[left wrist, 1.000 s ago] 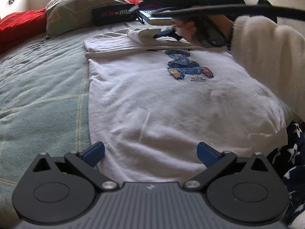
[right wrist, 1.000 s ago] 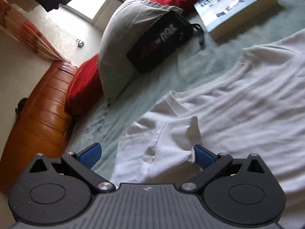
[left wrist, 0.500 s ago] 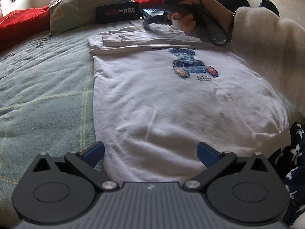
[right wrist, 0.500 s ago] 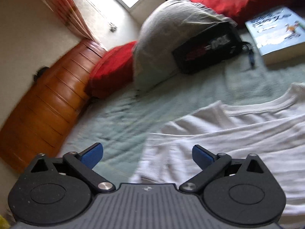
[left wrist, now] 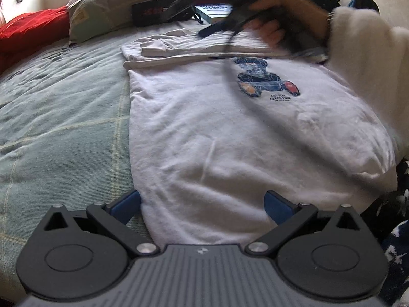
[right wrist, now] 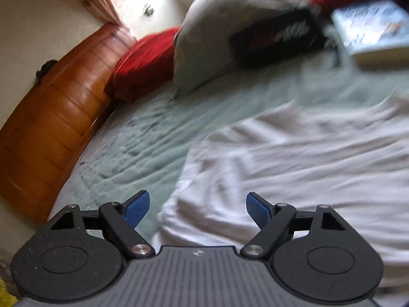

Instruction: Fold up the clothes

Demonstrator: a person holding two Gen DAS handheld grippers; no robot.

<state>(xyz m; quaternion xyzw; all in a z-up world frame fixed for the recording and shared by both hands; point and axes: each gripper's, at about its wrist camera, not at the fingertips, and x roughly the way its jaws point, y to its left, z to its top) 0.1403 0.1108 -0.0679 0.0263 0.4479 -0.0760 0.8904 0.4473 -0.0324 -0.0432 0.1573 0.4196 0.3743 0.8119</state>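
1. Nearest in the left wrist view, the left claw [left wrist: 202, 204] hovers with its blue pads spread wide, released and gripping nothing; the hem of the white sweatshirt [left wrist: 230, 140] lies below, between the two pads.
2. The sweatshirt is spread flat on the bed [left wrist: 58, 117], front side up, over a pale green checked blanket, with a blue bear print [left wrist: 265, 81] on its chest.
3. At the far end of the sweatshirt a sleeve [left wrist: 194, 48] is folded across the shoulders, lying as a flat band.
4. Above that fold, a hand in a fluffy white sleeve [left wrist: 368, 58] carries the right claw [right wrist: 196, 209], blurred in the left wrist view.
5. In the right wrist view the right claw's jaws are closing but still stand well apart; nothing is pinched between the pads, and white fabric lies beneath them.
6. Beyond the shirt, a grey pillow [left wrist: 110, 5] leans at the head of the bed, with a black pouch [right wrist: 276, 38] propped against it and a book [right wrist: 373, 28] just beside the pouch.
7. Red cushions [right wrist: 143, 61] sit behind the pillow, against a curved wooden headboard [right wrist: 51, 102].
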